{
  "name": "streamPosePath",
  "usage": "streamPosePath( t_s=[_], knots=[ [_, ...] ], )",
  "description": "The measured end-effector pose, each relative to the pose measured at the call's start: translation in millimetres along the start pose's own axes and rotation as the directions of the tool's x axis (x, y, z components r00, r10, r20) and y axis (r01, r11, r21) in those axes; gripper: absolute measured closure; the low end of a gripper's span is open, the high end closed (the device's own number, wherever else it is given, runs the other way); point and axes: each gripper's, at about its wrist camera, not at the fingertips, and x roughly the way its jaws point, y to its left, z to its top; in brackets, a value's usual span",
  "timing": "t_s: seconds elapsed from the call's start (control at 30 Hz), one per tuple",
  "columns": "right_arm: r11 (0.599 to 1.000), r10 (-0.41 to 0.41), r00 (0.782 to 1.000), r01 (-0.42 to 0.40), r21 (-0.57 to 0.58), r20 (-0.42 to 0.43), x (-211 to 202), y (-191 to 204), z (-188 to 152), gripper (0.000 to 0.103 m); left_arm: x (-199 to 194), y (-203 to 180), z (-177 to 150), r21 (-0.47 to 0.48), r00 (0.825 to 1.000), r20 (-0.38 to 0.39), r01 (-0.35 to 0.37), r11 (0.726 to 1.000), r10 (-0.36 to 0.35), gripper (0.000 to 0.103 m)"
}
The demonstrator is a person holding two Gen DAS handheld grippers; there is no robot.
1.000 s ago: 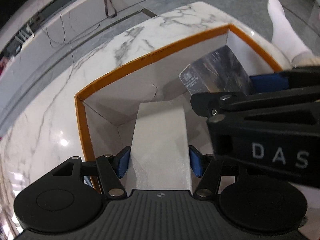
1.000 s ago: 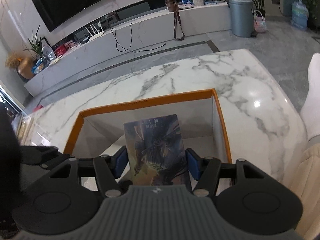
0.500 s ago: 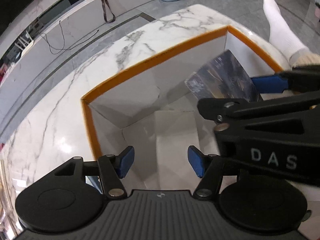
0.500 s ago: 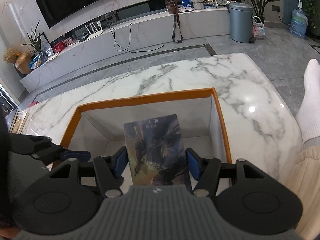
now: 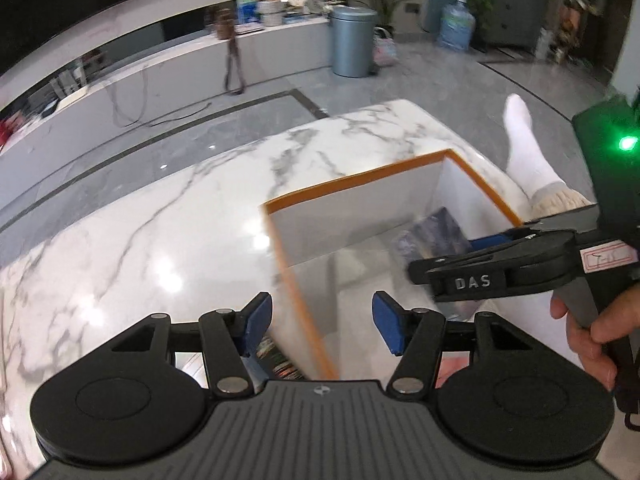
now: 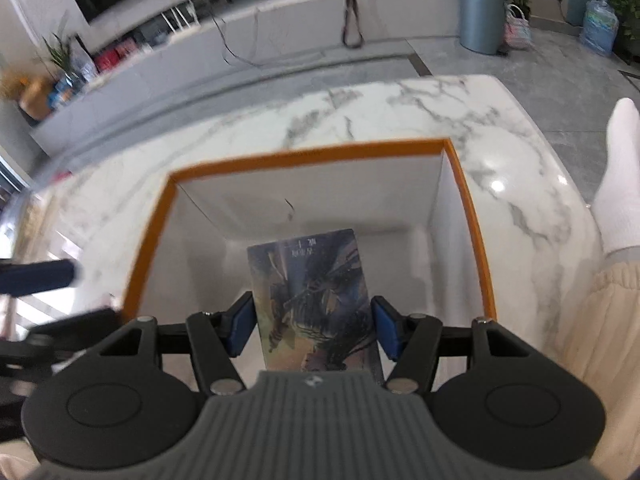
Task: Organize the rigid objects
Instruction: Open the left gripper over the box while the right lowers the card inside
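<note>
An open white carton with an orange rim (image 5: 360, 174) (image 6: 304, 156) stands on the marble table. My right gripper (image 6: 312, 320) is shut on a dark illustrated box (image 6: 316, 292), held tilted over the carton's inside. From the left wrist view the same dark box (image 5: 436, 232) shows in the carton's right half, with the right gripper reaching in from the right. My left gripper (image 5: 322, 320) hovers above the carton's left wall. Its jaws are closing and nothing is between them. Its blue pad (image 6: 40, 276) shows blurred at the left edge of the right wrist view.
The marble table (image 5: 160, 240) stretches left of and behind the carton. A person's white-socked foot (image 5: 524, 148) (image 6: 620, 184) lies past the table's right edge. A hand (image 5: 588, 332) grips the right gripper's handle. Something colourful (image 5: 276, 356) lies on the table under the left gripper.
My left gripper let go of a white box inside the carton, then rose and drew back to the left, out over the carton's wall. The right gripper kept the dark box nearly still.
</note>
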Motion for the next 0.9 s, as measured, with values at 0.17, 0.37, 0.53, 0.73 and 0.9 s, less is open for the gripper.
streamPosePath(
  t_s=[0.17,0.37,0.53,0.73,0.9],
  knots=[
    [0.985,-0.144,0.988,0.138,-0.102,-0.056,18.0,18.9,-4.5,0.042,-0.3,32.7,-15.3,-0.116,1.000,-0.016,0.018,0.993,-0.020,0.034],
    [0.949,-0.267,0.955,0.239,-0.204,-0.125,46.7,31.5,-7.6,0.042,3.2,56.7,-33.3,-0.174,0.999,-0.029,0.022,0.984,-0.027,0.034],
    [0.961,-0.253,0.955,0.230,-0.153,-0.156,62.3,29.1,2.3,0.042,9.2,75.1,-45.7,-0.216,0.998,-0.049,0.030,0.976,-0.041,0.034],
    [0.989,-0.140,0.970,0.127,-0.077,-0.201,69.9,31.8,14.3,0.044,18.6,87.8,-55.7,-0.250,0.996,-0.073,0.038,0.967,-0.058,0.034],
    [0.968,-0.246,0.957,0.233,-0.096,-0.154,65.5,32.7,12.9,0.044,22.7,94.0,-60.3,-0.253,0.995,-0.081,0.039,0.967,-0.061,0.034]
  ],
)
